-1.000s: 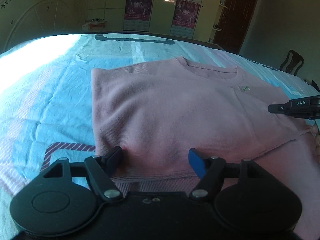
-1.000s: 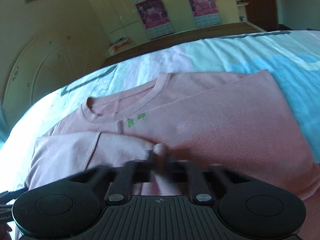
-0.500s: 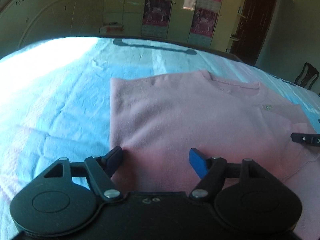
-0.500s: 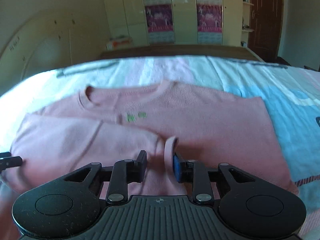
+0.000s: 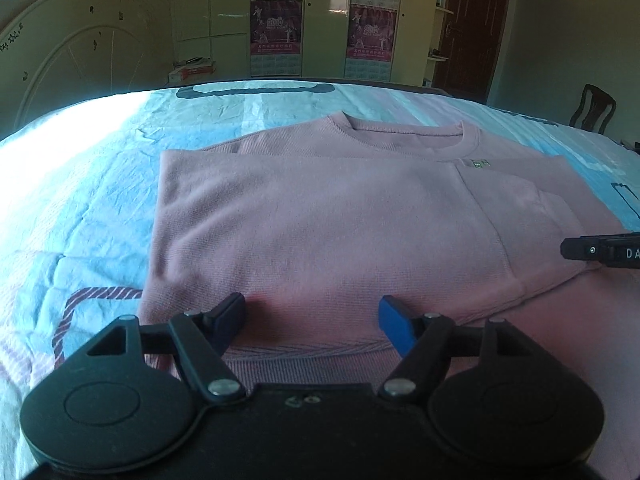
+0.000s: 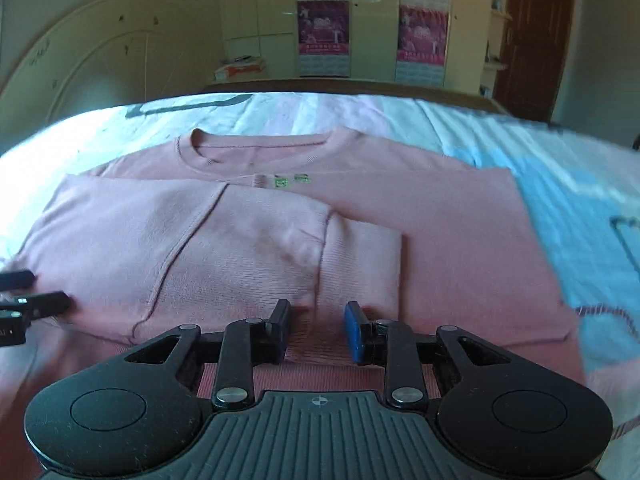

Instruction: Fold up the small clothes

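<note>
A pink sweatshirt (image 5: pixel 320 216) lies flat on the bed, collar at the far side, both sides folded inward. In the right wrist view the sweatshirt (image 6: pixel 240 240) has a sleeve cuff (image 6: pixel 360 264) lying on top of the folded panel. My left gripper (image 5: pixel 312 316) is open and empty, hovering over the near hem. My right gripper (image 6: pixel 316 328) is open and empty, just short of the cuff. Its fingertip shows at the right edge of the left wrist view (image 5: pixel 576 249). The left gripper's fingertips (image 6: pixel 48 302) show at the left edge of the right wrist view.
The bed has a light blue patterned cover (image 5: pixel 88 208) with a striped mark (image 5: pixel 80 304). A curved headboard (image 5: pixel 72 64) stands at the left. Wardrobes with posters (image 5: pixel 276 20) line the far wall. A chair (image 5: pixel 592 114) stands at the right.
My right gripper has let go of the sleeve cuff and opened; the cuff now lies flat on the sweatshirt. Both grippers have drawn back toward the near hem.
</note>
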`<state>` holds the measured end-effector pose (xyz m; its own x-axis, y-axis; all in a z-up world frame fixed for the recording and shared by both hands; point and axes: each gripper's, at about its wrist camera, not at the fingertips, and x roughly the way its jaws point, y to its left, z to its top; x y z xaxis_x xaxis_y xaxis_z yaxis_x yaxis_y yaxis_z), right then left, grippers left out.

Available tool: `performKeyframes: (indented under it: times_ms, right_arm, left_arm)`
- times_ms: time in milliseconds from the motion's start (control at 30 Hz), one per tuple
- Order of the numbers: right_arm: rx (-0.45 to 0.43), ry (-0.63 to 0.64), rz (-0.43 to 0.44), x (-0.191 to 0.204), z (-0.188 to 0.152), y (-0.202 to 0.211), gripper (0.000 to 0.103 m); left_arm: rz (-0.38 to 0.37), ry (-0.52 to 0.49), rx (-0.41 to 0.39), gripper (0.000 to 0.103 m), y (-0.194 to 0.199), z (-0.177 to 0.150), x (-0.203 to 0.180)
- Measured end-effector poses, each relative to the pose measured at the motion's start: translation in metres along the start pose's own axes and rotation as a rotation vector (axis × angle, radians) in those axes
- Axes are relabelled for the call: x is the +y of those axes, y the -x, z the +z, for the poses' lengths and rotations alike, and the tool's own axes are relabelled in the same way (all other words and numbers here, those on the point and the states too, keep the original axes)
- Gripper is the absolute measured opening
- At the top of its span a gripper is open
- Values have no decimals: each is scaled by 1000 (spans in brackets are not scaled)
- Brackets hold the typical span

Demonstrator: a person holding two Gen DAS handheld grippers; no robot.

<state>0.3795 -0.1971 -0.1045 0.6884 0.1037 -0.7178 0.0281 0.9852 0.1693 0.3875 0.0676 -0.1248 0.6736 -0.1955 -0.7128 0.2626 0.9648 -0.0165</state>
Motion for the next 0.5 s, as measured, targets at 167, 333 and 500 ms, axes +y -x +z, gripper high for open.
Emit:
performKeyframes:
  times_ms: [167,333,500]
  right_arm:
    - [-68,60,24,17,6,24,29]
    - [15,72,-32,16,-2,-3,30]
    - [24,91,-56,21,-2,-5,30]
  left_arm:
    - [23,-13,11,72,5,-3,-1]
    - [11,-16,18,74,2,-1,2]
    - [15,-13,17,75,1,-1,3]
